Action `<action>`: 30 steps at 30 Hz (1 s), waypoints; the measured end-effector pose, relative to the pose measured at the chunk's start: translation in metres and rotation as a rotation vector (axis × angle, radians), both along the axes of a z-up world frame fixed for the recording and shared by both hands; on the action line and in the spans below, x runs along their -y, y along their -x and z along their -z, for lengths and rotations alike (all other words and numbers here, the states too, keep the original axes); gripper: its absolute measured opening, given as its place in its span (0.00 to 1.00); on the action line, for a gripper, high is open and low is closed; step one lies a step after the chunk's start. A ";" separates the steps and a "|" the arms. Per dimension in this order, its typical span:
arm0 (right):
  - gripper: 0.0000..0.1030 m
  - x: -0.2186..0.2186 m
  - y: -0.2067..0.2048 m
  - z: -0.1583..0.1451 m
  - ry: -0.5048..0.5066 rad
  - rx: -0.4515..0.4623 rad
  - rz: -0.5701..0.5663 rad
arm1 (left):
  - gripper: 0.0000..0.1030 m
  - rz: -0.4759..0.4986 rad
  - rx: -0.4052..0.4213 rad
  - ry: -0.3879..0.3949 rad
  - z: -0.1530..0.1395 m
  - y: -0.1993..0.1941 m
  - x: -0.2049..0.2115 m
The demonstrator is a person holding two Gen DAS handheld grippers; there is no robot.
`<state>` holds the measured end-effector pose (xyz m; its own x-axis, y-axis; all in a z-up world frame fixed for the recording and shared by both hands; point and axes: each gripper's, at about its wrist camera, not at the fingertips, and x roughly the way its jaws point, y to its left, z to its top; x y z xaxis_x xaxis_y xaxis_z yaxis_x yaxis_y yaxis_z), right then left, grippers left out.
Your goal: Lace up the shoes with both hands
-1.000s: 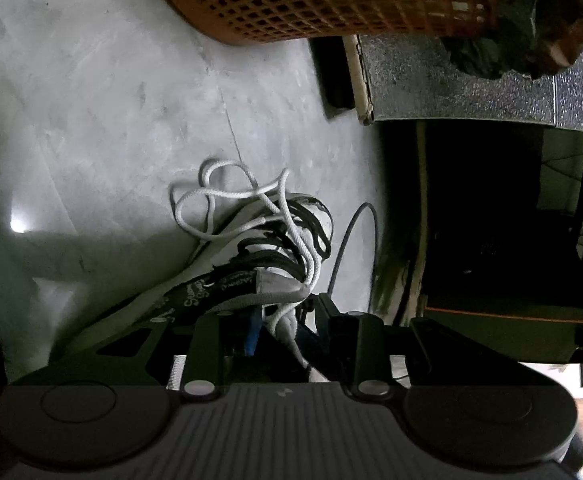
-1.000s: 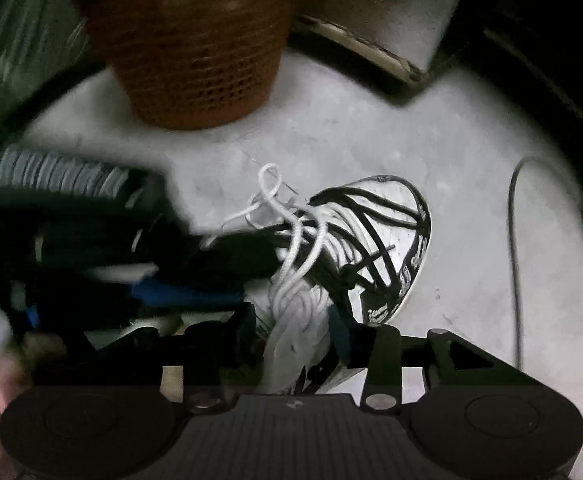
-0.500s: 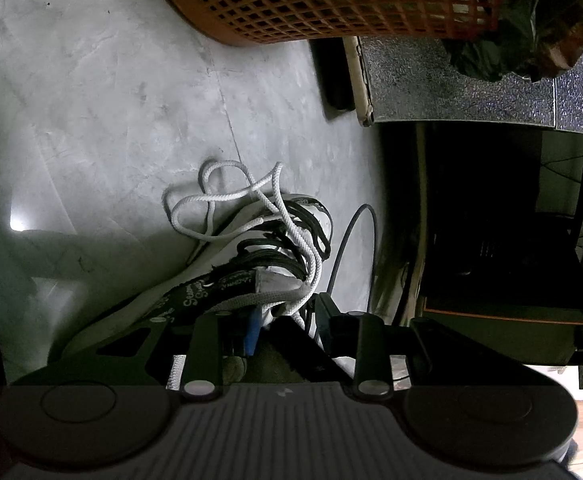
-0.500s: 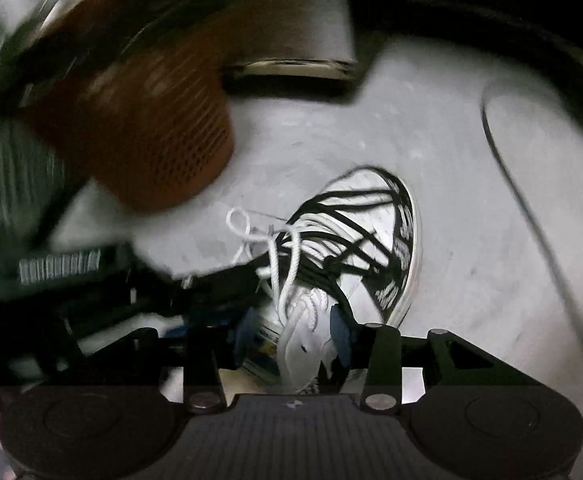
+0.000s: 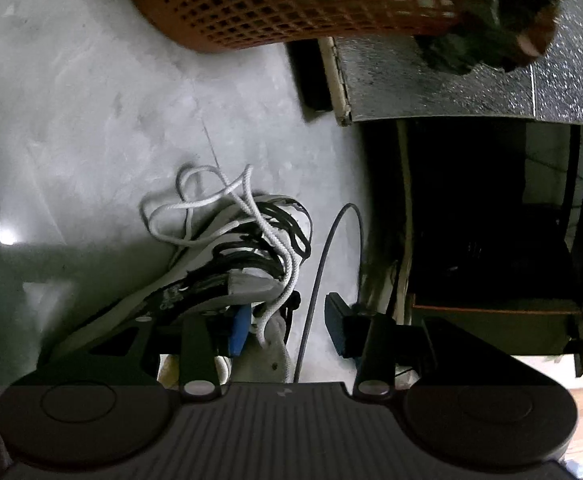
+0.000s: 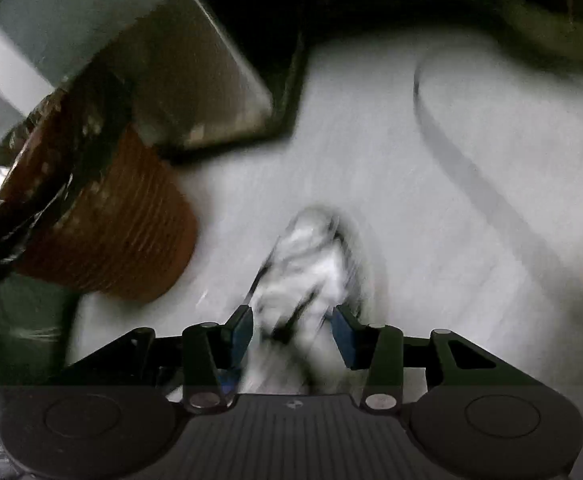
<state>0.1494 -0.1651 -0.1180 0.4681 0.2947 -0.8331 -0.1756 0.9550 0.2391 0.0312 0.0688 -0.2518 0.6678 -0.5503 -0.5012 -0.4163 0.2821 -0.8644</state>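
Observation:
A white sneaker with black stripes (image 5: 231, 276) lies on the grey floor, its white lace (image 5: 195, 208) tied in loose loops over the tongue. My left gripper (image 5: 287, 328) is open just above the shoe's collar, and a lace strand hangs between its pads without being pinched. In the right wrist view the shoe (image 6: 311, 264) is blurred and seen from the heel end. My right gripper (image 6: 291, 332) is open and straddles the shoe's near end.
An orange mesh basket (image 5: 291, 4) stands beyond the shoe and also shows in the right wrist view (image 6: 103, 232). A thin black cable (image 5: 323, 248) curves on the floor right of the shoe. A dark speckled slab (image 5: 451, 84) and a dark cavity lie to the right.
My left gripper has opened and let go of the lace. My right gripper has opened wider and swung back and to the right, away from the shoe; its view is now motion-blurred.

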 end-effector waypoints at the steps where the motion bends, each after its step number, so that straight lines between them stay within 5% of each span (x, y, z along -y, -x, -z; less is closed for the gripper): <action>1: 0.53 -0.009 -0.001 -0.008 0.078 0.044 -0.034 | 0.43 0.003 0.001 -0.007 -0.001 0.000 0.000; 6: 0.53 -0.024 0.004 -0.017 0.239 0.125 -0.071 | 0.43 0.043 0.006 -0.076 -0.008 -0.004 0.004; 14: 0.53 -0.001 -0.002 -0.005 0.086 0.069 -0.019 | 0.43 0.091 0.034 -0.162 -0.025 -0.006 0.006; 19: 0.48 -0.015 -0.022 0.002 0.085 -0.120 -0.239 | 0.43 0.135 0.053 -0.245 -0.038 -0.009 0.012; 22: 0.45 -0.027 -0.021 0.007 0.114 -0.160 -0.358 | 0.44 0.169 0.086 -0.293 -0.048 -0.014 0.017; 30: 0.34 -0.012 -0.003 0.025 0.050 -0.187 -0.268 | 0.44 0.170 0.091 -0.327 -0.058 -0.015 0.013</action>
<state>0.1524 -0.1527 -0.1434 0.2169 0.3435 -0.9138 -0.3800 0.8919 0.2451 0.0465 0.0554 -0.1935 0.6301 -0.4782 -0.6118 -0.2656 0.6077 -0.7484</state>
